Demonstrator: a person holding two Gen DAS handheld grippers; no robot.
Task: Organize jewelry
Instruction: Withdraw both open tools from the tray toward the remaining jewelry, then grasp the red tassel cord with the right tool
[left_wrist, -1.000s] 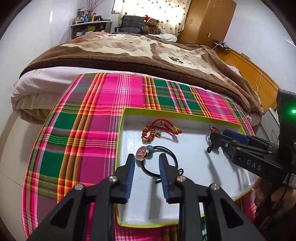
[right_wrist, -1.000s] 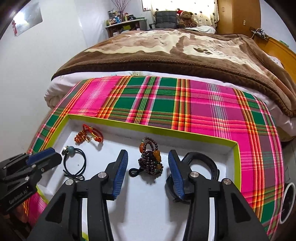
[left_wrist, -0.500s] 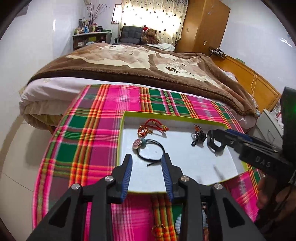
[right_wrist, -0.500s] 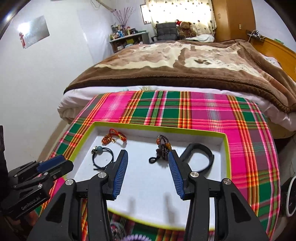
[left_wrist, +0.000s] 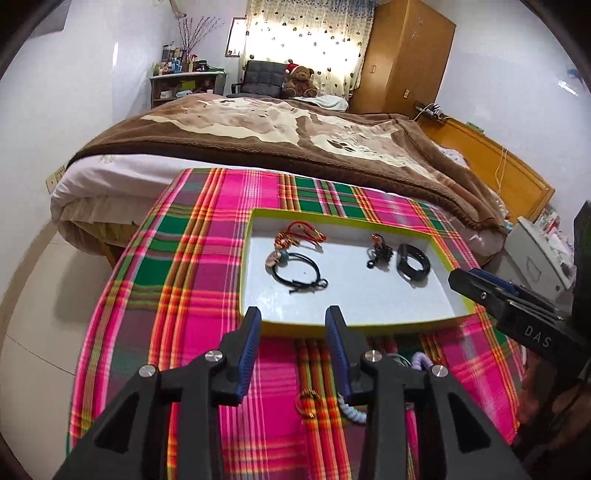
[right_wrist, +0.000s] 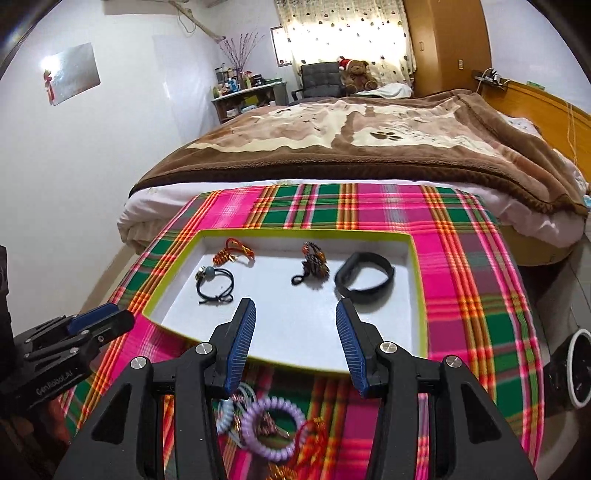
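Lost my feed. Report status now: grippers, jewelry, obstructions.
Left gripper open, empty; right gripper open, empty. Four pieces in tray; purple coil tie and others loose on cloth. Nothing blocking.

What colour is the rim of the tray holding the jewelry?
Yellow-green, around a white inside. The tray rim shows best in the right wrist view.

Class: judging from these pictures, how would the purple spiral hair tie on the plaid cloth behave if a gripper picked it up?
The purple spiral hair tie looks like thin coiled plastic, so probably light and springy, stretching rather than holding shape. It overlaps the pale coil tie beside it, so it may snag and drag that along.
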